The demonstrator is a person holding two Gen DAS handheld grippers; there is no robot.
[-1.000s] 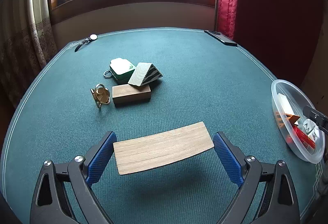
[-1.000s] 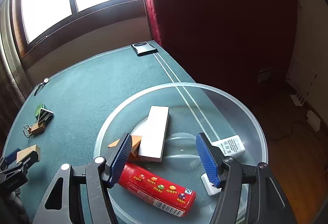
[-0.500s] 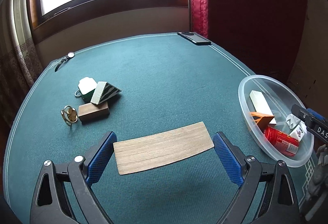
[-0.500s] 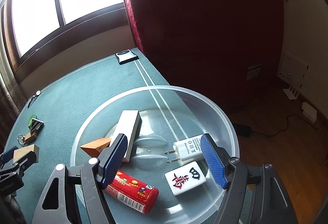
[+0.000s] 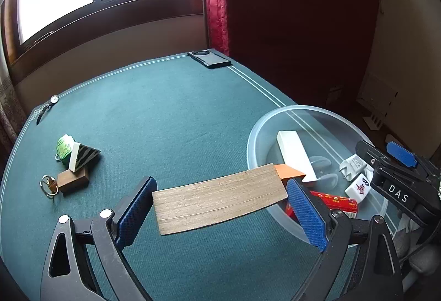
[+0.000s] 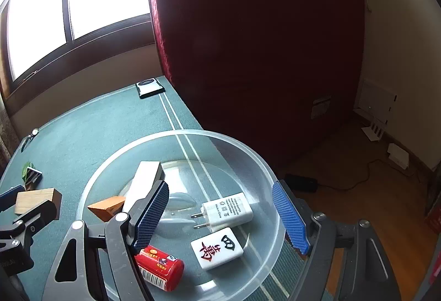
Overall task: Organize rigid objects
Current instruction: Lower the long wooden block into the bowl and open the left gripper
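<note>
Left gripper (image 5: 219,204): fingers spread wide yet clamped on the two ends of a wooden block (image 5: 217,203), held lengthwise above the green table (image 5: 165,119), its right end just over the near-left rim of the clear bowl (image 5: 253,135); right gripper (image 6: 220,212): fingers parted wide, grasping nothing, poised over the bowl.

Bowl contents, right wrist view: white bar (image 6: 143,182); orange wedge (image 6: 106,208); white plug adapter (image 6: 227,211); mahjong tile (image 6: 217,247); red can (image 6: 160,268).

Left wrist view only: far-left cluster on the table of a green-and-white item (image 5: 64,148), striped wedge (image 5: 82,156), dark brown block (image 5: 74,181) and key ring (image 5: 49,185); watch (image 5: 46,108) at far-left edge; phone (image 5: 209,58) at far edge.

Right wrist view only: wooden floor (image 6: 358,177) to the right, with a cable on it.
</note>
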